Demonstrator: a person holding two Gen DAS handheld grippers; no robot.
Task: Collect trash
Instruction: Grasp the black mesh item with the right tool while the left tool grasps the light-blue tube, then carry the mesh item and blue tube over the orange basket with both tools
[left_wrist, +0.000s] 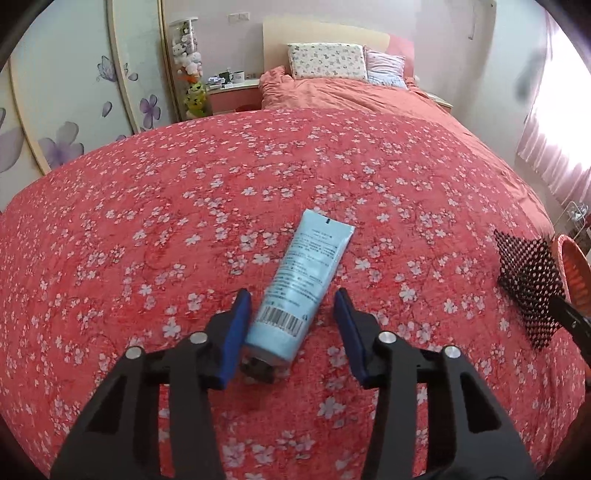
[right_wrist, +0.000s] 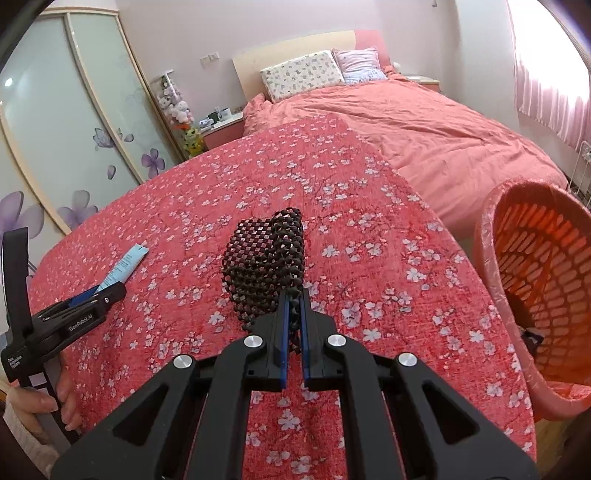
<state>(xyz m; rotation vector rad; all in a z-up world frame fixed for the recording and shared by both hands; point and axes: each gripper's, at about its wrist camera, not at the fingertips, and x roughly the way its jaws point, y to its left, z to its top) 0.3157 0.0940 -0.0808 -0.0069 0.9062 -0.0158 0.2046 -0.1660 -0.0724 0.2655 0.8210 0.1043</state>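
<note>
Floral bedspread (left_wrist: 258, 166), pillows (left_wrist: 327, 61), plush toys (left_wrist: 190, 62)

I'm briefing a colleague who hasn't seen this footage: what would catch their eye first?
The red blossom-print bedspread fills both views. On it a pale blue tube lies between the open fingers of the left gripper, while the right gripper is shut on a black mesh piece. An orange slatted basket lined with plastic stands at the bed's right edge.
</note>
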